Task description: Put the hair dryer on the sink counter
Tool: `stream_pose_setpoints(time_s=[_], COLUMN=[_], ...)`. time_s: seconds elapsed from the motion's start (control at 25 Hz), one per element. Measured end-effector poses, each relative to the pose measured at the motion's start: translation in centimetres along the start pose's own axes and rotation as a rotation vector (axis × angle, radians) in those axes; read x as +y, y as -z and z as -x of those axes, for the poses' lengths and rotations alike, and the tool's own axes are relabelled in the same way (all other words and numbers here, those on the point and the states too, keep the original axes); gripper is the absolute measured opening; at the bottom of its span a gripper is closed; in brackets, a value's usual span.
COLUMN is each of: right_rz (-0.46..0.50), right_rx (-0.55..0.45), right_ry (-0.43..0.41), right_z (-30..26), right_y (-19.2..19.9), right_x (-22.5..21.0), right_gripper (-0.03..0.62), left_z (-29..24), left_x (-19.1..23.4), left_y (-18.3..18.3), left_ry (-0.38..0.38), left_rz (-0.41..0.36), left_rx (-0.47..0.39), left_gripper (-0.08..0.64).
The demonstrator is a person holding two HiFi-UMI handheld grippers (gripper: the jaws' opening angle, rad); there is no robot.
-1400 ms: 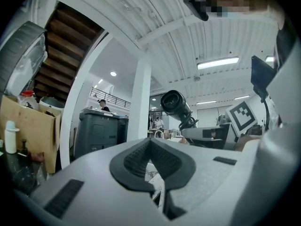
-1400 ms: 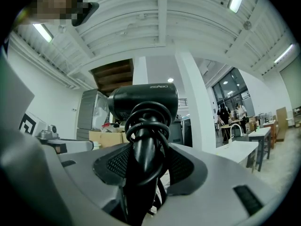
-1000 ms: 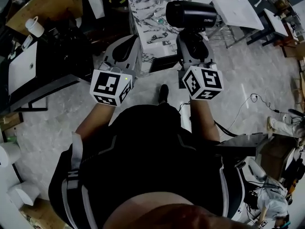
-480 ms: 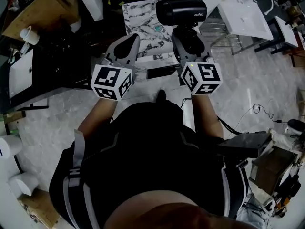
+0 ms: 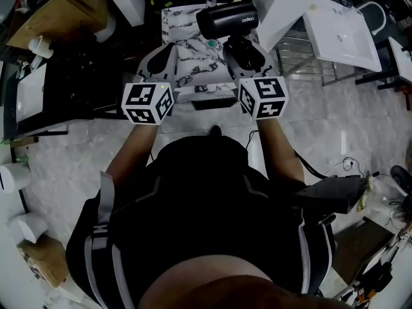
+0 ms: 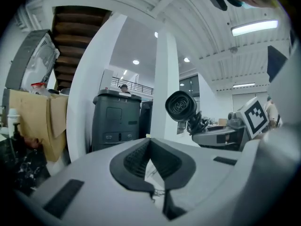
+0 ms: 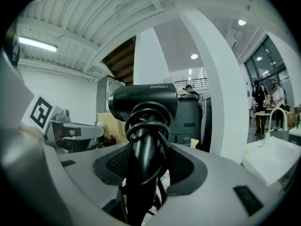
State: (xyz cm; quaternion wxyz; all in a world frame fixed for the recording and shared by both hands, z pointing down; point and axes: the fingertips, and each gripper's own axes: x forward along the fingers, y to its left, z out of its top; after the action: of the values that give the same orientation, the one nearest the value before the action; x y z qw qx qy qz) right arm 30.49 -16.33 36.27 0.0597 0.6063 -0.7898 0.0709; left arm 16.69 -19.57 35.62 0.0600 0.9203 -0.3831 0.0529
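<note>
A black hair dryer (image 5: 226,19) stands upright in my right gripper (image 5: 243,47), which is shut on its handle with the cord coiled around it. In the right gripper view the dryer (image 7: 146,102) fills the middle and the handle sits between the pads (image 7: 186,164). It hangs over the white, grey-veined marble counter (image 5: 183,31). My left gripper (image 5: 162,55) is alongside on the left, over the counter's near left part, shut with nothing in it. From the left gripper view the dryer (image 6: 181,106) shows to the right.
A small teal object (image 5: 210,43) lies on the counter under the dryer. A white sink basin (image 5: 344,31) on a metal frame stands to the right, a white pillar (image 5: 283,2) behind. Dark furniture (image 5: 71,76) and a cardboard box (image 5: 58,8) are on the left.
The person has stepped closer to the marble counter. Both grippers now reach over it, and the dryer has moved left and forward with the right gripper.
</note>
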Motion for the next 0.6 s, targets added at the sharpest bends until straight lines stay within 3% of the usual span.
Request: stream_pose_setpoints(time_s=[0.24, 0.4, 0.6], right_rz=[0.015, 0.026, 0.027], right_rx=[0.086, 0.135, 0.222], right_ry=[-0.113, -0.149, -0.176], right_z=[-2.5, -4.3, -7.2], right_y=[3.2, 6.0, 9.7], right_x=[-2.1, -2.8, -3.5], right_gripper=[0.224, 0.224, 0.224], left_z=[-2.9, -3.9, -6.1], left_x=[-0.3, 0.3, 1.8], left_y=[2.2, 6.1, 9.1], left_ry=[-0.055, -0.082, -0.092], left_rz=[-0.005, 0.018, 0.064], left_rx=[0.079, 0.175, 0.227], left_gripper=[0.002, 0.002, 0.002])
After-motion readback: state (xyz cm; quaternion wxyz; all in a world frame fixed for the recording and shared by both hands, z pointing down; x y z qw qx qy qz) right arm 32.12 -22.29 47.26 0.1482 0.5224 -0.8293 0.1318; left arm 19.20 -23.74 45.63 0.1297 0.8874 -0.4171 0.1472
